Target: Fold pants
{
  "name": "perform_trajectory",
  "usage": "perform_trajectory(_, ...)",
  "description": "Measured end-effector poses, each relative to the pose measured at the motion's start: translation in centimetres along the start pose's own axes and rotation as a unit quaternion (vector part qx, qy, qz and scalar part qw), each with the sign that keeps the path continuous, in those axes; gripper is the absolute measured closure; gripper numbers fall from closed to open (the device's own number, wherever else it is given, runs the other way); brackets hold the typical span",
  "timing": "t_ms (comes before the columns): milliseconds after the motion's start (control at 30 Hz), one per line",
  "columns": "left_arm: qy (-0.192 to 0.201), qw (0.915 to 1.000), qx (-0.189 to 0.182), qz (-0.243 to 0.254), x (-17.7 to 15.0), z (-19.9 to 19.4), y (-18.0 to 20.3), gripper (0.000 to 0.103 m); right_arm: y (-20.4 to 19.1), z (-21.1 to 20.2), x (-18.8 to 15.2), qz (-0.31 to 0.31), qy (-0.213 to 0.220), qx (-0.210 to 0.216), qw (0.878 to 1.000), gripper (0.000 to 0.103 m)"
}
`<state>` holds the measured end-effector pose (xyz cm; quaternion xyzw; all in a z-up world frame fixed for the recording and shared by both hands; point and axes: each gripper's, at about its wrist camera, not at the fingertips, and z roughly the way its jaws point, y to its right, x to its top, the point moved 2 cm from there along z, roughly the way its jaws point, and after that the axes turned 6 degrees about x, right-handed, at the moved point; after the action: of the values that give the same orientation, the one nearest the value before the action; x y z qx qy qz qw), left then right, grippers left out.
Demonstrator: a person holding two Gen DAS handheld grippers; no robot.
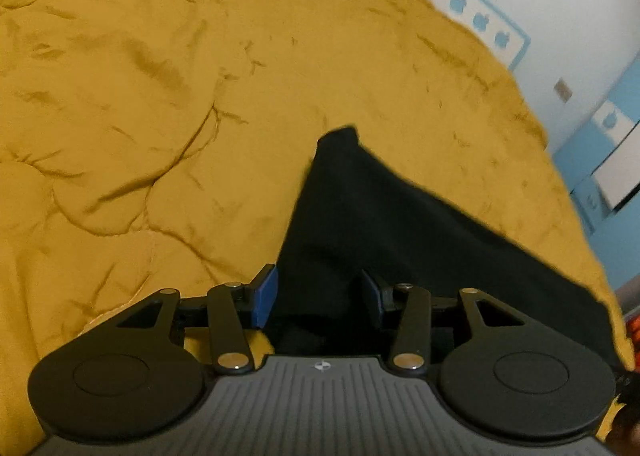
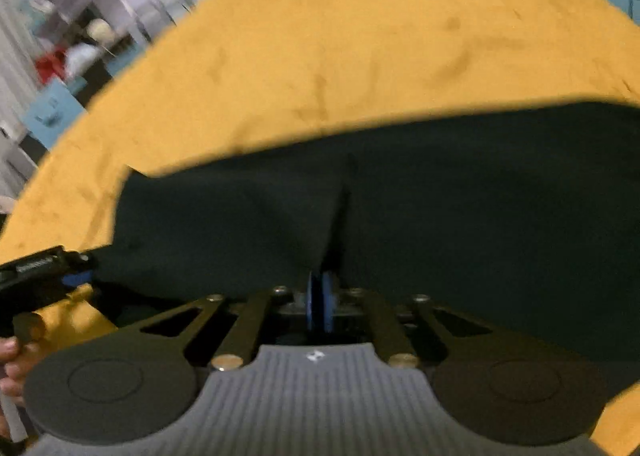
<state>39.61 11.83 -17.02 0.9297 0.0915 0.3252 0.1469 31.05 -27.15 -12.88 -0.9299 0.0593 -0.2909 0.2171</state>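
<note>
We worked over a yellow blanket (image 1: 168, 103) with the black pants (image 1: 380, 215) spread across it. Our left gripper (image 1: 320, 296) stood with its jaws apart, its blue pads (image 1: 267, 296) on either side of the near edge of the pants; the cloth lay between them, but the pads did not press on it. From this tool the dark fabric ran forward to a narrow corner and stretched off to the right.

Our right gripper (image 2: 319, 304) was clenched, its blue pads nearly together and pinching a fold of the pants that rose in a ridge just ahead of the fingertips. The cloth spread wide to both sides of it. At its far left we saw the left gripper and a hand (image 2: 10, 368) holding it, though that view was blurred.
</note>
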Motion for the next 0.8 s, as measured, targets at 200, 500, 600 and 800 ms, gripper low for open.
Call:
perform_trajectory(200, -0.013, 0.9998, -0.01, -0.015, 0.1, -0.1, -0.7, 0.051, 1.7, -1.3, 1.9, 0.061, 0.059, 0.039, 0.996, 0.076)
perform_trajectory(500, -0.017, 0.9996, -0.013, -0.019, 0.2, 0.0, -0.9, 0.049, 1.3, 4.0, 5.0, 0.047, 0.028, 0.036, 0.998, 0.091)
perform_trajectory(600, -0.02, 0.9994, -0.017, -0.024, 0.1, -0.1, -1.0, 0.049, -0.3, 3.7, 5.1, -0.013, 0.053, 0.014, 0.998, 0.103)
perform_trajectory(800, -0.019, 0.9997, -0.011, -0.013, -0.1, 0.0, -0.7, 0.049, -1.8, 2.7, 5.9, -0.065, 0.106, -0.005, 0.992, 0.103)
